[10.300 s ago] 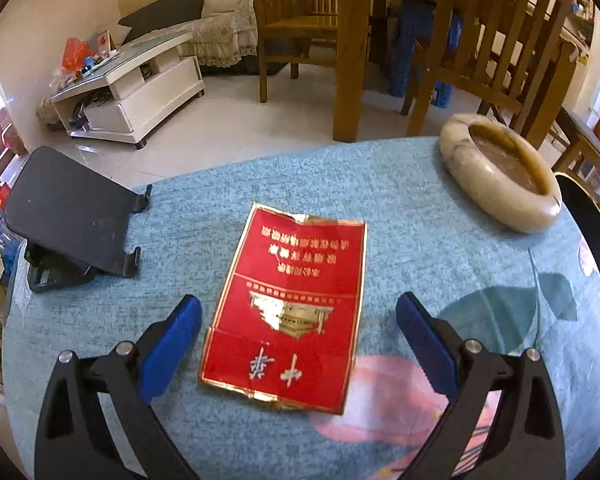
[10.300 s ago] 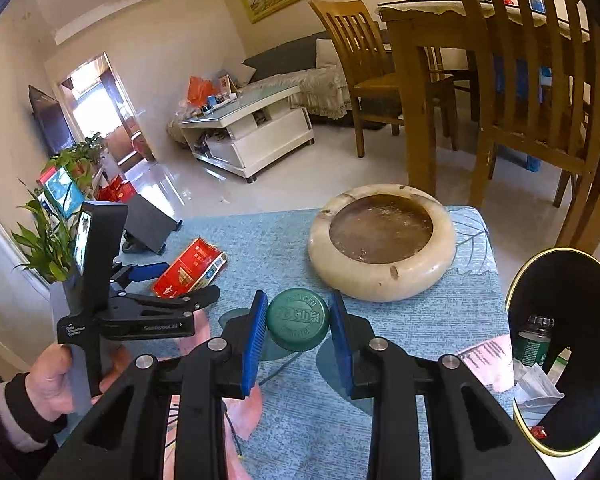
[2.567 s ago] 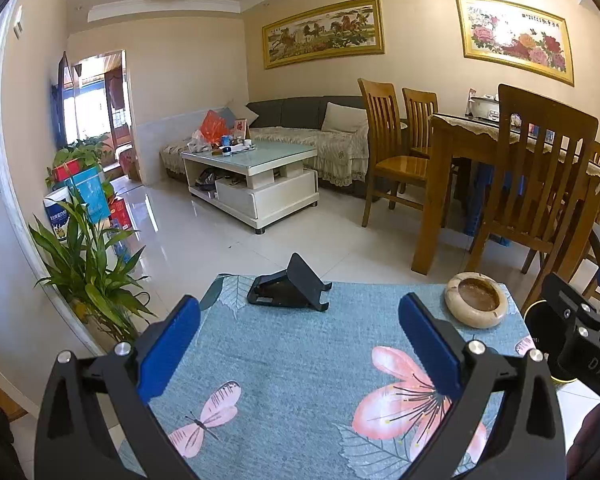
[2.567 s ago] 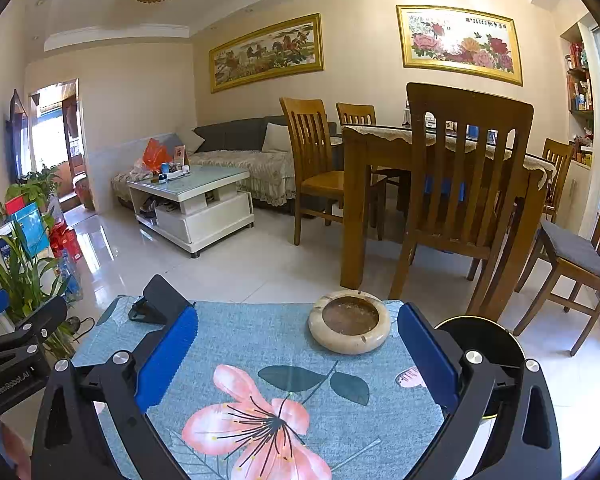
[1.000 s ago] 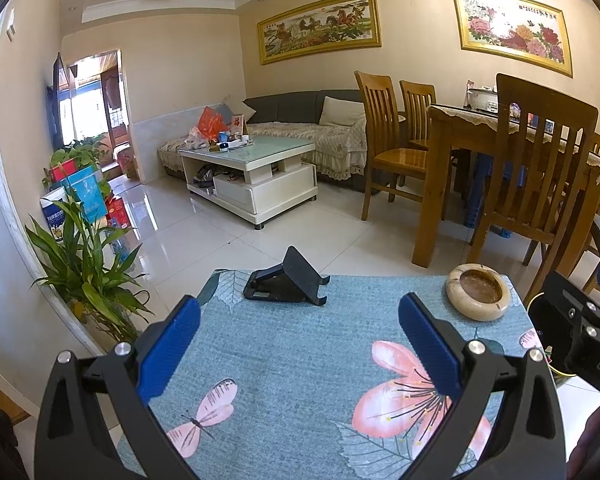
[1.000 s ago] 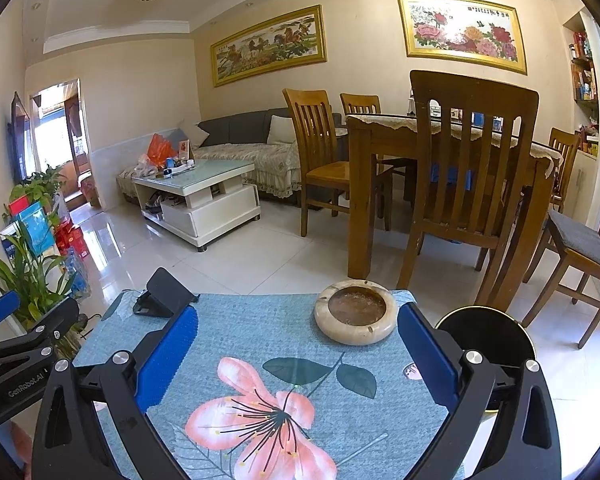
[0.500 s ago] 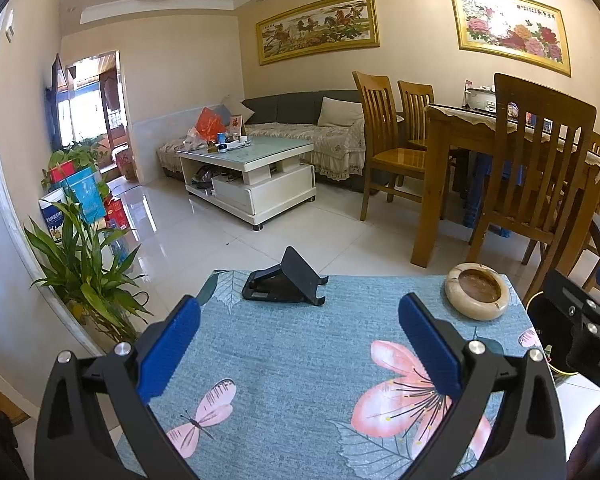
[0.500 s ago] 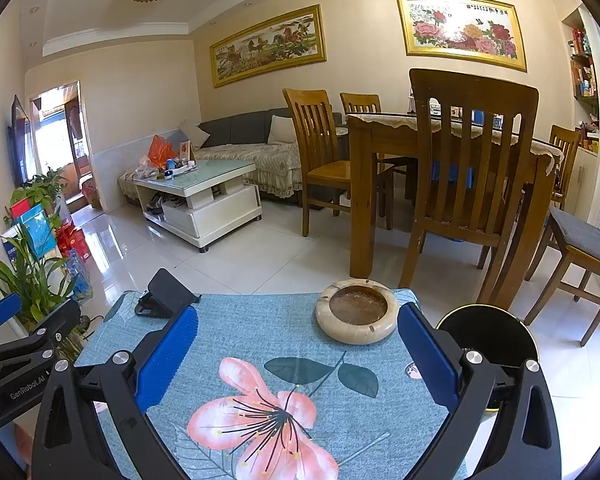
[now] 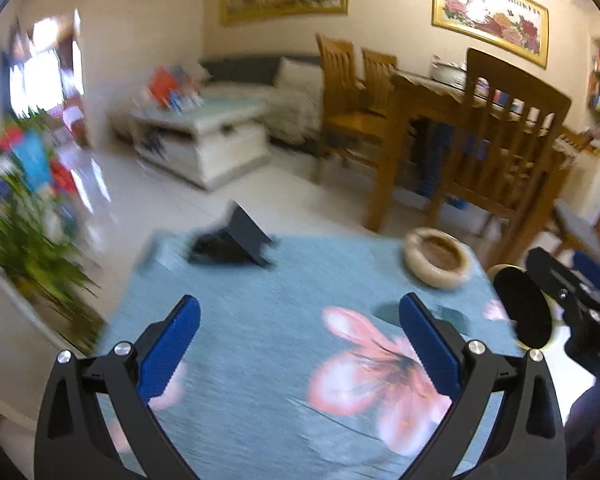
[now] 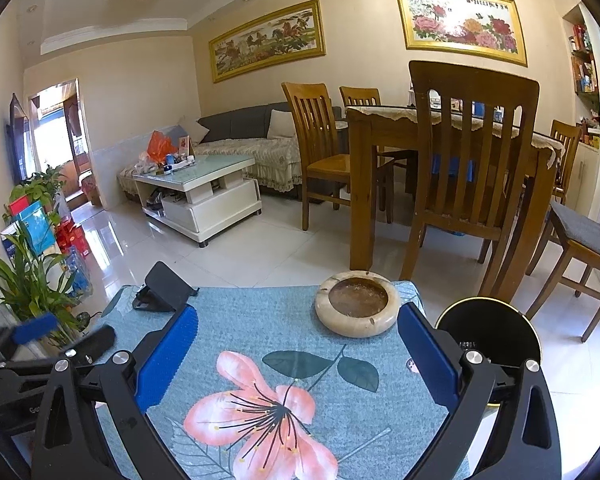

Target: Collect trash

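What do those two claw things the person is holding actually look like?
Both are alike: the left gripper and the right gripper have black plastic frames with triangular cut-outs, silver round bolt heads at the joints, and flat fingers faced with ribbed bright-blue pads. No cables show. White lettering on the bodies is too small to read.

On the table (image 10: 260, 332), a stand (image 10: 166, 287) sits at the far left and an ashtray (image 10: 357, 309) at the far right; a bin (image 10: 488, 330) stands just off the table's right edge.

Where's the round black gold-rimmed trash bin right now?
In the right wrist view the round black gold-rimmed trash bin stands on the floor off the table's right edge, beside the round beige stone ashtray.
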